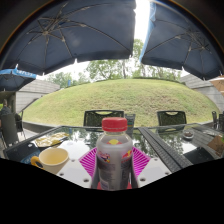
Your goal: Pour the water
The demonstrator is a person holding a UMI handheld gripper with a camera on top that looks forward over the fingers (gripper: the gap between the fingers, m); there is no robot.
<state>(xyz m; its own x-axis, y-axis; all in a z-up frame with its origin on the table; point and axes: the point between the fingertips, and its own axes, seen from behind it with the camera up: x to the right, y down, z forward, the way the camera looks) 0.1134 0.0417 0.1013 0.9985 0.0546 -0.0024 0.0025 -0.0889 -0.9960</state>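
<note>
A clear plastic bottle (pixel 113 152) with a red cap and a coloured label stands upright between my fingers. Both pink pads (pixel 88 162) press against its sides, so my gripper (pixel 113 166) is shut on it. The bottle seems held just above or on the glass table (pixel 160 150). A yellow cup (pixel 52 157) stands on the table to the left of the bottle, a little ahead of the left finger.
Dark chairs (pixel 100 117) stand along the table's far side. A dish with food (pixel 50 139) lies at the far left. Two large dark umbrellas (pixel 80 35) hang overhead. A grassy slope rises beyond.
</note>
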